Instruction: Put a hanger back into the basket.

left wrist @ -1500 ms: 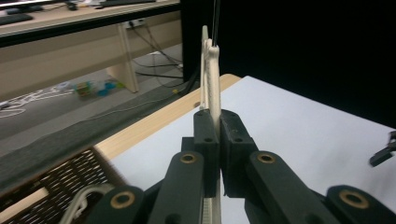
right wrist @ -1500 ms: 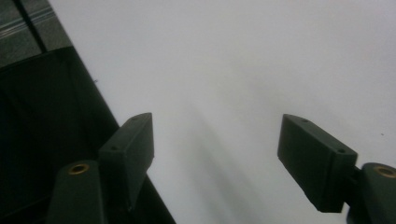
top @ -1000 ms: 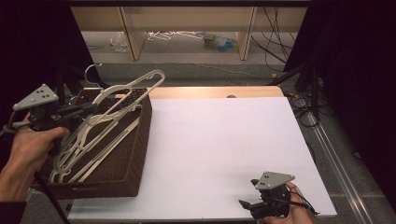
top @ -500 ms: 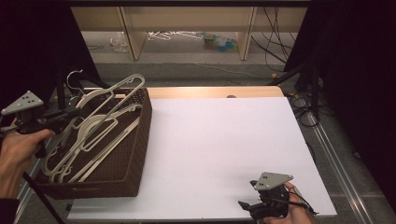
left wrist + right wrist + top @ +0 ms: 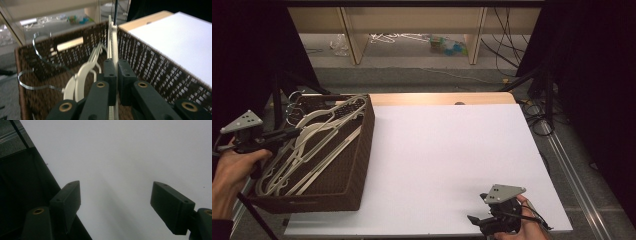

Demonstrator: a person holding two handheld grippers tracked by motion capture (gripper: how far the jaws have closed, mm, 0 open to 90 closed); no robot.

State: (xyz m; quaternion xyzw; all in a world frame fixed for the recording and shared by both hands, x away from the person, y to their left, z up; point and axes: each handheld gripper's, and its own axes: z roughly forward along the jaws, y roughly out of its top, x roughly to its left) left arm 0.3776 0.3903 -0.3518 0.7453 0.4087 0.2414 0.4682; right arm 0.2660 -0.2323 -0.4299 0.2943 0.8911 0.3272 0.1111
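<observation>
left gripper [image 5: 113,72] jaws are pinched together on the thin edge of a white hanger [image 5: 113,42]; in the left gripper view the plastic runs straight up between the two pads. in the high view the left gripper [image 5: 287,134] sits at the left side of the table, over the near-left part of the brown wicker basket [image 5: 357,165], held by the left hand [image 5: 232,172]. the gripped hanger [image 5: 324,117] lies low and slanted in the basket, its far end resting up near the far rim, with the rest of the pile of white hangers [image 5: 297,165] under and beside it. metal hooks [image 5: 37,50] curl over the far-left basket wall.

progress: my read is early. the hanger is grabbed but not out; it's inside the basket and touching the other hangers. nothing has been laid on the white table top [image 5: 447,160], which is bare to the right of the basket. left to do, judging by this: lift the hanger free of the pile without snagging hooks, carry it over, set it down, then repeat for the rest.

right gripper [image 5: 479,222] rests at the near-right edge of the table in the right hand [image 5: 524,225], well apart from the basket. right gripper [image 5: 115,207] jaws stand wide apart, nothing between them, just table surface beyond. it's idle.
</observation>
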